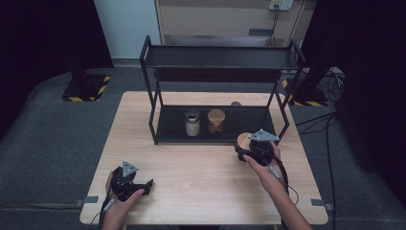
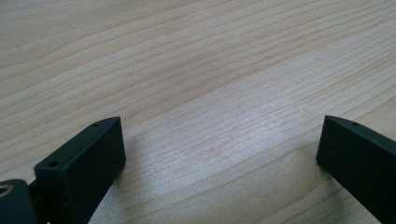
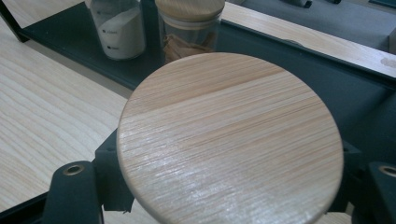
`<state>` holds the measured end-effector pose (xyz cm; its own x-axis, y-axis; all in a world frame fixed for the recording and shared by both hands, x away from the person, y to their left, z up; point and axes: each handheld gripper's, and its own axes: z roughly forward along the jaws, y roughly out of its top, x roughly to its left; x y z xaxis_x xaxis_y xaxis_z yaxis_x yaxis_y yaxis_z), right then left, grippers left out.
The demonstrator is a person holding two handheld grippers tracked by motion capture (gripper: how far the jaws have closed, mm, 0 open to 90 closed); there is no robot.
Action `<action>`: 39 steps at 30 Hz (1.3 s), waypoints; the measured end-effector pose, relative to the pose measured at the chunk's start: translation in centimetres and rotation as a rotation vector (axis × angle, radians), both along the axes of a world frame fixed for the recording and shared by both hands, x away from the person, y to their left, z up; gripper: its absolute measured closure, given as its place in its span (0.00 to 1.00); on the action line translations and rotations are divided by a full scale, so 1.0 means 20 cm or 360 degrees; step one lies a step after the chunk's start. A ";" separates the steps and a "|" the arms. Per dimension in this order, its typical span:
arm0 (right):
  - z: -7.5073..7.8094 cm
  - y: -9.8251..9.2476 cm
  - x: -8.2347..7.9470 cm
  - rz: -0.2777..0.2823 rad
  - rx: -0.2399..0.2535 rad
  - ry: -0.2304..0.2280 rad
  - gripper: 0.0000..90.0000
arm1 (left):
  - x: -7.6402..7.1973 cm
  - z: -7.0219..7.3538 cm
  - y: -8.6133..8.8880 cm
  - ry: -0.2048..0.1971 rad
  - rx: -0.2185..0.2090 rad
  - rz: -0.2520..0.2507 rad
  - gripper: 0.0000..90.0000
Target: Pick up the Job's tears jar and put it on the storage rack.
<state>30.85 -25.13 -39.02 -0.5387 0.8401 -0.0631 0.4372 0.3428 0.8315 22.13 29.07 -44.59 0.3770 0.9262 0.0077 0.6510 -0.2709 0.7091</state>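
Right claw (image 1: 245, 149): closed on the wood-lidded jar (image 3: 231, 140), lid between its jaws, just before the black rack (image 1: 163, 122).
Left claw (image 2: 219, 154): jaws wide apart, nothing held, over bare tabletop (image 2: 196, 70).

Room dim, dark edges; table (image 1: 191, 167) lit evenly; closeups soft, slight glare.

My left tongs (image 1: 139, 186) sit low near the front-left edge, jaws spread wide with nothing between them, hand wrapped round the body from behind. My right tongs (image 1: 245, 143) reach forward on an extended forearm (image 1: 280, 191), jaws clamped on a round wooden lid (image 3: 231, 140).
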 end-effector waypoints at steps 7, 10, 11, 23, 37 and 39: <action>0.01 0.01 0.03 0.0005 -0.0003 0.0005 0.29 | 0.00 0.00 0.00 0.0001 0.0000 -0.0002 0.00; 0.02 0.01 0.04 0.0009 -0.0005 0.0000 0.29 | 0.00 0.00 0.00 0.0001 0.0000 -0.0002 0.00; 0.02 0.01 0.05 0.0009 -0.0003 0.0001 0.29 | 0.00 0.00 0.00 0.0001 0.0000 -0.0002 0.00; 0.06 0.01 0.09 0.0005 -0.0006 -0.0012 0.29 | 0.00 0.00 0.00 0.0000 0.0001 -0.0002 0.00; 0.08 0.03 0.11 0.0003 0.0005 -0.0019 0.29 | 0.00 0.00 0.00 0.0000 0.0000 -0.0002 0.00; 0.08 0.03 0.12 0.0003 0.0009 -0.0013 0.29 | 0.00 0.00 0.00 0.0000 0.0000 -0.0001 0.00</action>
<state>33.26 -24.58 -37.36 -0.5398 0.8394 -0.0627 0.4298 0.3389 0.8369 22.16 29.08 -44.59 0.3779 0.9258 0.0077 0.6507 -0.2715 0.7092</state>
